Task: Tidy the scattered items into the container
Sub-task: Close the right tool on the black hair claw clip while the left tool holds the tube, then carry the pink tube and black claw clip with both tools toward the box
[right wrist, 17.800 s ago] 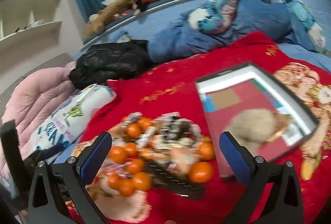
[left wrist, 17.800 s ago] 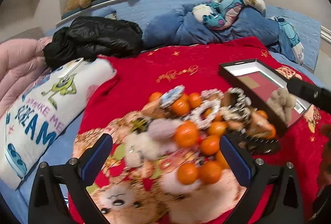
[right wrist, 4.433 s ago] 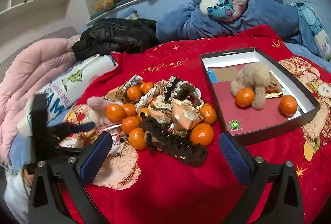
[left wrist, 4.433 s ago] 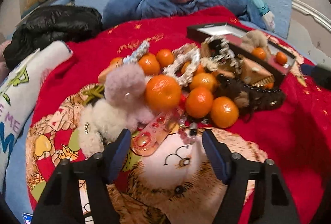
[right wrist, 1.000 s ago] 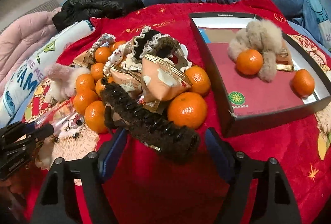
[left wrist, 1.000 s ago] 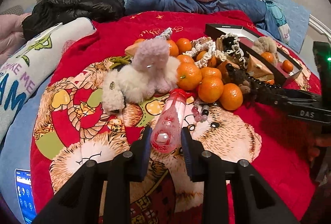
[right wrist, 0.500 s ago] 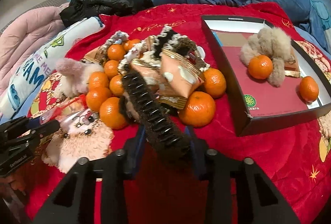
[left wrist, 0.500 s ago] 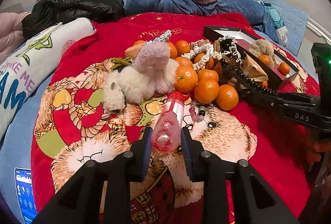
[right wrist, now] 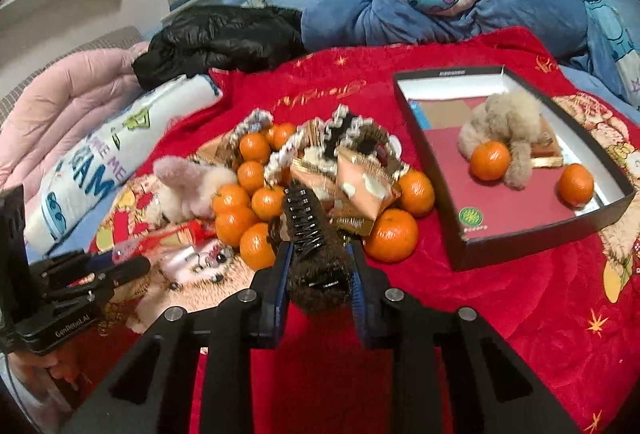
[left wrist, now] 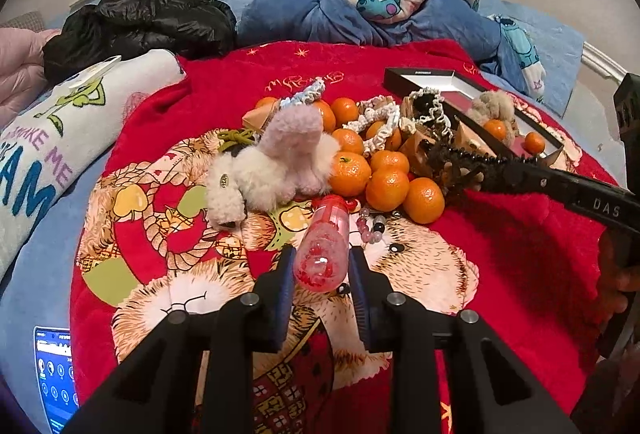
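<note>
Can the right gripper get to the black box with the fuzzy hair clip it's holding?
Probably yes. The right gripper is shut on the hair clip, and only bare red blanket lies between it and the open box.

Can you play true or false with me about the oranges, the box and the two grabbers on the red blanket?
1. The right gripper is clamped on a fuzzy brown hair claw. True.
2. The left gripper holds an orange. False: it grips a pink see-through tube.
3. The black box has two oranges inside. True.
4. The box is empty of toys. False: a beige fluffy toy lies in it.
5. The pile of oranges sits inside the box. False: it lies on the red blanket, beside the box.
</note>
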A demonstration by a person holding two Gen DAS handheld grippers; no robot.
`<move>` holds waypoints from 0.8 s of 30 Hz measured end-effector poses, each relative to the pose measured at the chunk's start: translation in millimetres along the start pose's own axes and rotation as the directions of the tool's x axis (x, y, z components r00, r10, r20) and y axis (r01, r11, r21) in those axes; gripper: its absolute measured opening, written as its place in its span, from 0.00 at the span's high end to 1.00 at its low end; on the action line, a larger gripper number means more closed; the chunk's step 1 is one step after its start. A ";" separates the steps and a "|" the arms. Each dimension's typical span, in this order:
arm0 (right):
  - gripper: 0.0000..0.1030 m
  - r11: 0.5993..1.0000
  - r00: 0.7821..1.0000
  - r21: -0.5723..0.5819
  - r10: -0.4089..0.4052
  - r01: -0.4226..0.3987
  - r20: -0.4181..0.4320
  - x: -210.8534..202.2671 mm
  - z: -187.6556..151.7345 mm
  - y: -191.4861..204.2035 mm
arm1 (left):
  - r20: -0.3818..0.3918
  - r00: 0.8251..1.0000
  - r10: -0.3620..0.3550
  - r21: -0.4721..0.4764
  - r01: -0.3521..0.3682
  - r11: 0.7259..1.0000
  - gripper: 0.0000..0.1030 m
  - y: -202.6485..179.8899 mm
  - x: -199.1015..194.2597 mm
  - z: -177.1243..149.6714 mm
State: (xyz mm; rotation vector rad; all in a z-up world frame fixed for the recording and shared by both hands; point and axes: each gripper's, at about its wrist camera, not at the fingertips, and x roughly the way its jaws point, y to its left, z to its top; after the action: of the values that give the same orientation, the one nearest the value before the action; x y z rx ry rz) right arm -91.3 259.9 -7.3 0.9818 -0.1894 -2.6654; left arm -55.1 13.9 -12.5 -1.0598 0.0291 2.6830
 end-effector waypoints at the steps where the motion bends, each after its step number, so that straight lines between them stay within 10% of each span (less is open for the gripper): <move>1: 0.76 1.000 1.000 0.000 0.004 -0.004 0.013 -2.2 1.4 0.8 | 0.007 1.000 0.000 -0.002 0.000 1.000 0.74 0.5 -2.1 0.3; 24: 0.76 0.999 0.991 0.040 0.008 -0.014 0.136 -39.2 8.0 -7.8 | 0.140 0.990 -0.024 0.005 0.023 1.000 0.75 -17.7 -41.6 17.3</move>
State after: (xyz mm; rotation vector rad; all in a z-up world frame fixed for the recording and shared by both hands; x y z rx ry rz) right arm -69.9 279.9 21.1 0.8081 -0.2789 -2.7294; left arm -33.3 23.4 29.6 -0.8630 -0.0043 2.7277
